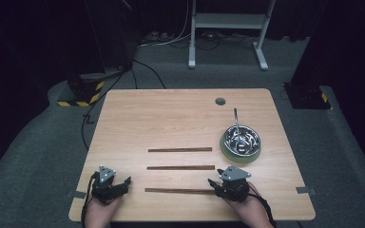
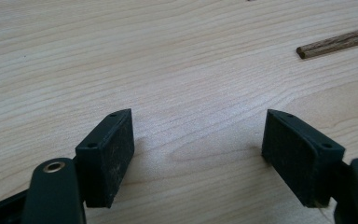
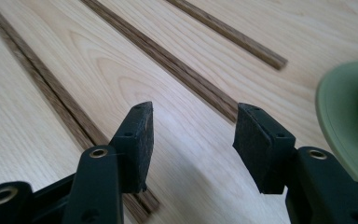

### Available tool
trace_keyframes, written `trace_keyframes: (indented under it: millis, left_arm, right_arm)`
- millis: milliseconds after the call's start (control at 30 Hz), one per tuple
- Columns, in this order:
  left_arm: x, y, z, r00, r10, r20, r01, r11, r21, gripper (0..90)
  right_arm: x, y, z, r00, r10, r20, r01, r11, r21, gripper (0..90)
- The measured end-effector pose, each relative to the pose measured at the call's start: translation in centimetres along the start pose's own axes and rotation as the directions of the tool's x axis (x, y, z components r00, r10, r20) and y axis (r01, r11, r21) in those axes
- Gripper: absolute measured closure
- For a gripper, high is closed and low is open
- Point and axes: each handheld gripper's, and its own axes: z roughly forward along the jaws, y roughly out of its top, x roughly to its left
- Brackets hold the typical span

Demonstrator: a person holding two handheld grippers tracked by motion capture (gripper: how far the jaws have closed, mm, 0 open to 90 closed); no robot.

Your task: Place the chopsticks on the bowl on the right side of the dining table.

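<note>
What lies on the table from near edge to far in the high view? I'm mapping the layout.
Nearest chopstick → middle chopstick → farthest chopstick → cable hole.

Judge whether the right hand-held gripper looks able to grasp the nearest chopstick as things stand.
Probably yes. The right hand-held gripper is open at the nearest chopstick's right end, with bare table around. In its own view the stick passes under one jaw, so a slight sideways shift seems needed.
</note>
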Motion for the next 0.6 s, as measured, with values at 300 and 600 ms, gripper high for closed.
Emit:
trace_keyframes:
  millis: [300,600]
  left_arm:
    - [0.1,0.0,0.0,0.9999,0.015,-0.002,-0.015,0.9999,0.004,24.8]
    - [0.1,0.0,0.0,0.9999,0.012,0.004,-0.012,0.9999,0.001,24.6]
  right_arm:
    - [1.2,1.8,0.7,0.9963,-0.064,-0.058,0.066,0.997,0.038,48.9]
    - [3.3,2.9,1.3,0.9806,-0.139,-0.138,0.147,0.988,0.044,61.3]
